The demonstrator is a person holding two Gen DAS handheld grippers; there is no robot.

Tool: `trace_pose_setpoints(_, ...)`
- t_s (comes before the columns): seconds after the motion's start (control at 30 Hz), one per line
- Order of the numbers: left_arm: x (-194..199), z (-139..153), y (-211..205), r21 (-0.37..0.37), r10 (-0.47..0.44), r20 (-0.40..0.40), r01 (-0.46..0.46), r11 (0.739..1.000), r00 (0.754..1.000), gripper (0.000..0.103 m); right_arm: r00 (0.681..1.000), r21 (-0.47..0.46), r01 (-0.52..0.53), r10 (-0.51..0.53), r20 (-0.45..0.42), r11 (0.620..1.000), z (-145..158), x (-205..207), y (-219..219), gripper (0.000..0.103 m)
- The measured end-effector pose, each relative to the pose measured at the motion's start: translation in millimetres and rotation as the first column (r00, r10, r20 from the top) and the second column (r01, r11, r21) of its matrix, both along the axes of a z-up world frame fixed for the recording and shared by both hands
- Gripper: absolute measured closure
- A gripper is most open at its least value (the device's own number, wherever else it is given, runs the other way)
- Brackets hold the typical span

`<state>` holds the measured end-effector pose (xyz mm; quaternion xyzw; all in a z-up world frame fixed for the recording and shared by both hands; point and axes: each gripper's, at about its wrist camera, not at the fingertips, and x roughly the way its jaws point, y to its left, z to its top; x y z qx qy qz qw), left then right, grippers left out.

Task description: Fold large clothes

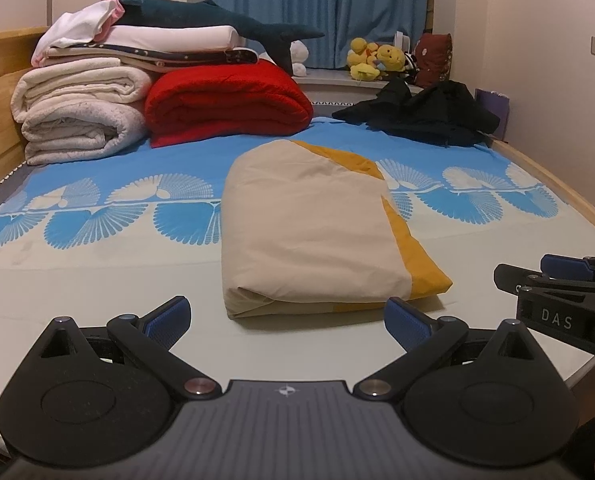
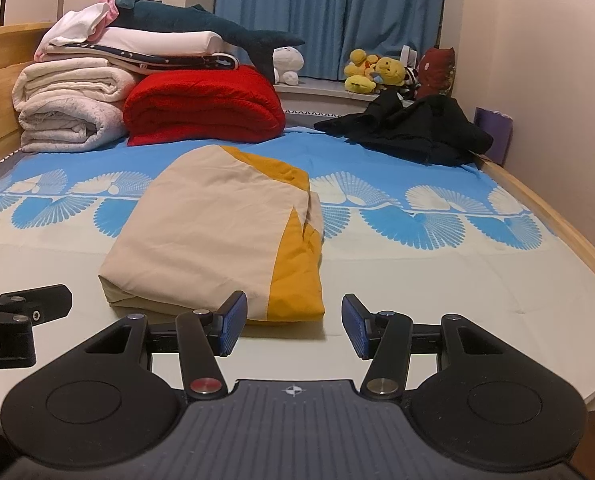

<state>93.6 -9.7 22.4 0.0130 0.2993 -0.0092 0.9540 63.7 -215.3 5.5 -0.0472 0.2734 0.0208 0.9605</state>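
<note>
While both grippers hang just off the bed's near edge with nothing between their pads, the folded cloth (image 1: 313, 228) lies on the bed (image 1: 97, 264) ahead of them, nearer the near edge than the far one and roughly midway across. It is a cream and yellow bundle, already several layers thick and compact, so the folding of this piece looks finished or nearly so; I judge the step in hand to be a pause between pieces. The left gripper (image 1: 287, 322) has its jaws spread wide, and the right gripper (image 2: 293, 326) holds its jaws apart too, less widely, empty. If another fold is wanted, the next move calls for both grippers to go forward and pinch the near corners of the bundle; otherwise the dark clothes (image 2: 413, 132) heaped at the bed's far right corner look like the next piece, and reaching them means a long carry over the bundle. From the left wrist, the right gripper's side shows at the right edge, along with part of a hand; the right wrist view shows instead the loose, rumpled yellow layers along the bundle's right side, which the left view flattens into a neat stripe.
</note>
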Motion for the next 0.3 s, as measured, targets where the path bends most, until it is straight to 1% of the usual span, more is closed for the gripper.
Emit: trace_pose_setpoints(0.3,0.4,-1.3,-0.6,0.003,-0.003,0.002,0.003,1.000,1.000,0.000,1.000,0.003,-0.001,0.001,0.002,1.000,0.5,-1.0,-2.0,0.049)
